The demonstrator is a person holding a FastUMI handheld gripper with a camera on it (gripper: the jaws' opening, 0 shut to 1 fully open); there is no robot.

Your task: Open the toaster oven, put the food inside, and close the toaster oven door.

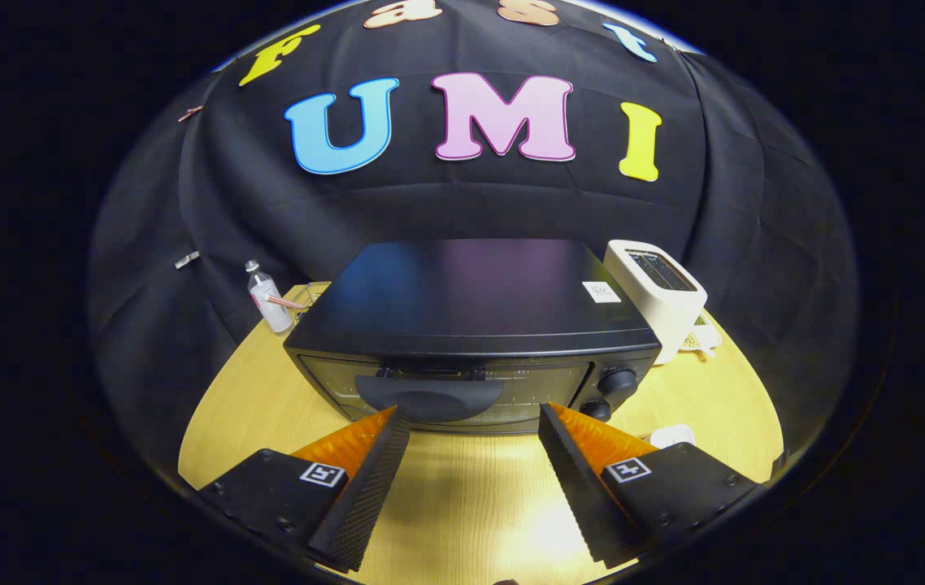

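Note:
A black toaster oven (471,313) stands on the wooden table (471,504), its glass door (446,390) shut and upright. The door's curved dark handle (428,396) sits just ahead of my fingertips. My gripper (475,418) is open, fingers spread wide with nothing between them, tips close to the door's lower front. Two round knobs (617,382) are on the oven's right front. A small white thing (672,436) lies on the table beside the right finger; I cannot tell what it is.
A white slot toaster (657,296) stands right of the oven at the back. A small clear bottle (269,299) stands at the back left, with a clear container behind the oven's left corner. Bare tabletop lies under my fingers.

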